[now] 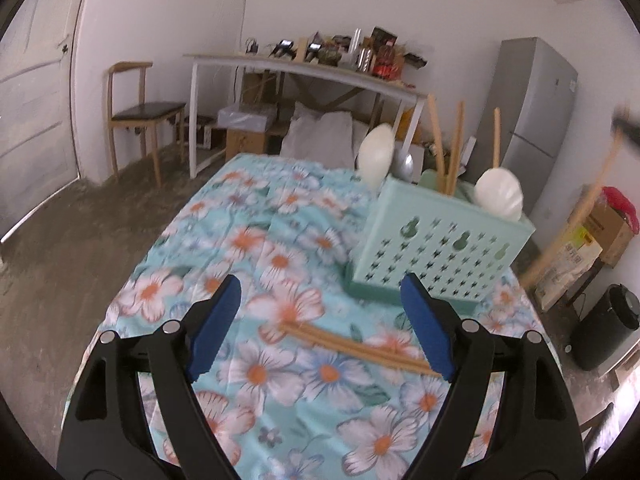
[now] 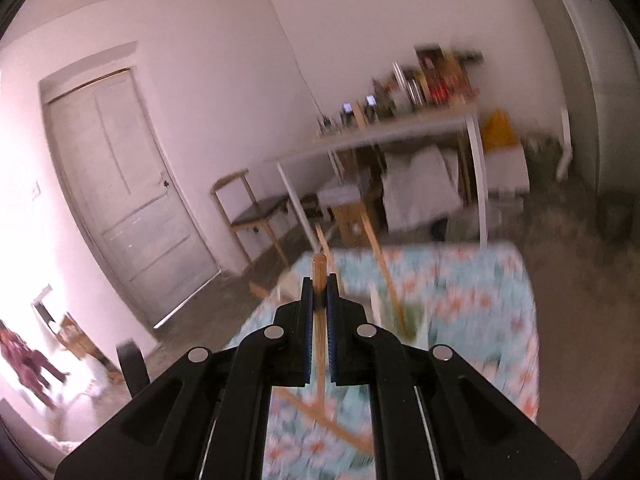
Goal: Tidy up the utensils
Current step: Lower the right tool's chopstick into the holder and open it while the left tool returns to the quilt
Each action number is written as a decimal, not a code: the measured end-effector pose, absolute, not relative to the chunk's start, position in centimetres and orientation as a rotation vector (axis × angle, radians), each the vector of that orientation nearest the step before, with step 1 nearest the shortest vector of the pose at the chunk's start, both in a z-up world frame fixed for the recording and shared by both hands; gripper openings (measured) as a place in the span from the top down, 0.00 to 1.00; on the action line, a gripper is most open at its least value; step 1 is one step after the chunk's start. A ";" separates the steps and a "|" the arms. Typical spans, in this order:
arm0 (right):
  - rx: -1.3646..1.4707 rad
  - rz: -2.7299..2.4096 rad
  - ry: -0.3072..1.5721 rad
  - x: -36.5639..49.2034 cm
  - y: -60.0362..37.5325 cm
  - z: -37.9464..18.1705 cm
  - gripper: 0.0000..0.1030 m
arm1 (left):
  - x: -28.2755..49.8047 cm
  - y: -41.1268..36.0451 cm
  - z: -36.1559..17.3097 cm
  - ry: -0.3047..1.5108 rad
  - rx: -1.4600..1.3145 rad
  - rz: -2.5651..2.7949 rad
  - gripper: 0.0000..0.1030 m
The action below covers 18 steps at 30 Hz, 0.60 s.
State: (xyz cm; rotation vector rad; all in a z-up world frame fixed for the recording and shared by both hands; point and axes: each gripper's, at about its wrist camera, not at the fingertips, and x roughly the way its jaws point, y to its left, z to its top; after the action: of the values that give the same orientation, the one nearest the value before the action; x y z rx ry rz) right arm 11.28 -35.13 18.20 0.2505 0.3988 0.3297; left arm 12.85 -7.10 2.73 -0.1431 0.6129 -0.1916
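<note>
Right gripper (image 2: 319, 296) is clamped on one wooden chopstick (image 2: 320, 344), long axis along its fingers. Left gripper (image 1: 320, 320) hangs open above the chopstick pair (image 1: 352, 346) lying crosswise between its fingers; the green holder (image 1: 436, 248) stands far-right of it.

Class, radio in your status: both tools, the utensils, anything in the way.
Left tool open, empty, above chopsticks on the cloth. Right tool shut on one wooden chopstick. Green holder already has spoons and chopsticks. Nothing blocking.
</note>
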 end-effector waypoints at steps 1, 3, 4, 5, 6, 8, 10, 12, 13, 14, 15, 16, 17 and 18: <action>0.218 0.324 0.363 11.6 -34.6 19.4 0.94 | 13.0 -7.2 2.8 0.621 -0.139 -0.190 0.24; 0.160 0.310 0.310 12.2 -33.6 21.1 0.94 | 12.9 -7.3 2.5 0.632 -0.125 -0.185 0.21; 0.144 0.308 0.296 12.3 -33.2 21.5 0.94 | 12.8 -7.2 2.4 0.631 -0.121 -0.184 0.20; 0.126 0.306 0.281 12.6 -32.7 22.0 0.94 | 12.8 -7.2 2.4 0.631 -0.117 -0.183 0.20; 0.108 0.306 0.269 12.9 -32.3 22.2 0.94 | 12.7 -7.1 2.3 0.629 -0.113 -0.181 0.20; 0.074 0.307 0.255 13.7 -31.4 22.5 0.94 | 12.6 -6.9 2.3 0.627 -0.110 -0.176 0.20; 0.038 0.302 0.252 14.8 -30.5 22.2 0.94 | 12.7 -6.5 2.2 0.628 -0.114 -0.168 0.20; 0.011 0.298 0.256 15.5 -29.7 21.6 0.94 | 12.9 -6.1 2.0 0.630 -0.121 -0.159 0.20; -0.003 0.295 0.255 15.7 -29.4 21.3 0.94 | 13.0 -5.9 2.0 0.631 -0.125 -0.156 0.20; -0.022 0.294 0.256 16.0 -29.0 20.8 0.94 | 13.1 -5.7 1.9 0.632 -0.129 -0.153 0.20; -0.037 0.295 0.260 16.2 -28.7 20.3 0.94 | 13.2 -5.5 1.9 0.634 -0.133 -0.151 0.20; -0.049 0.294 0.263 16.4 -28.4 19.9 0.94 | 13.3 -5.3 1.7 0.636 -0.137 -0.147 0.20; -0.070 0.287 0.268 16.6 -28.0 19.5 0.94 | 13.4 -5.1 1.6 0.637 -0.141 -0.144 0.20; -0.094 0.281 0.273 16.7 -27.7 19.0 0.94 | 13.4 -5.1 1.6 0.638 -0.143 -0.142 0.20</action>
State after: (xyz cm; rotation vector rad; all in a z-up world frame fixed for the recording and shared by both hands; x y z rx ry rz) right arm 16.72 -27.67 19.00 -0.0938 0.2730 0.2806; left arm 13.42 -5.07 1.59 -0.1431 0.6383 -0.1416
